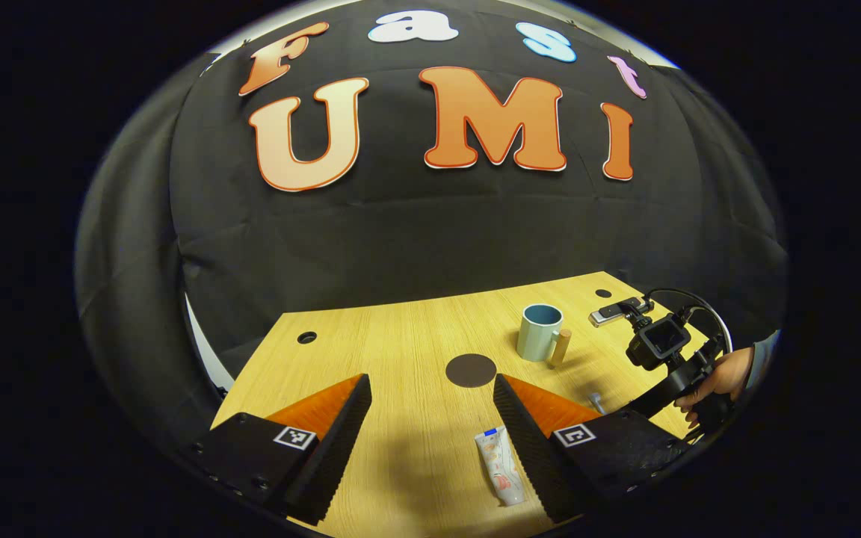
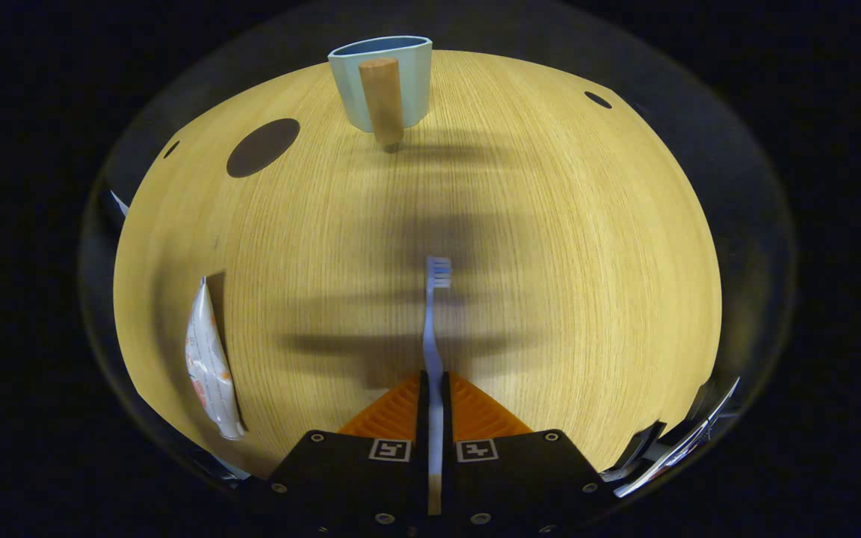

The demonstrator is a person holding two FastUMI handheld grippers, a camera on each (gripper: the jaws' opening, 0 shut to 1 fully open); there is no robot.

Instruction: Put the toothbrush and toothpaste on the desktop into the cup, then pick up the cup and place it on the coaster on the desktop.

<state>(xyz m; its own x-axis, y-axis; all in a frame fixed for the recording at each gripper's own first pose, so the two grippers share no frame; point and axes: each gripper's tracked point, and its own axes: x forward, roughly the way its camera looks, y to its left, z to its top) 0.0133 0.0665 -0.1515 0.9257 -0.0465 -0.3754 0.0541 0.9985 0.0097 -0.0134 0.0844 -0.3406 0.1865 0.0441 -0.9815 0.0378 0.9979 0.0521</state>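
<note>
The cup (image 2: 382, 81), a smooth pale mug with a wooden peg handle, stands far across my wood-grain desk (image 2: 550, 224), so I should carry the slim toothbrush (image 2: 434, 329), pinched lengthwise in my right gripper (image 2: 431, 407), bristles-up over its rim, while my left gripper (image 1: 430, 418) waits spread beside the toothpaste (image 1: 500, 467).
</note>
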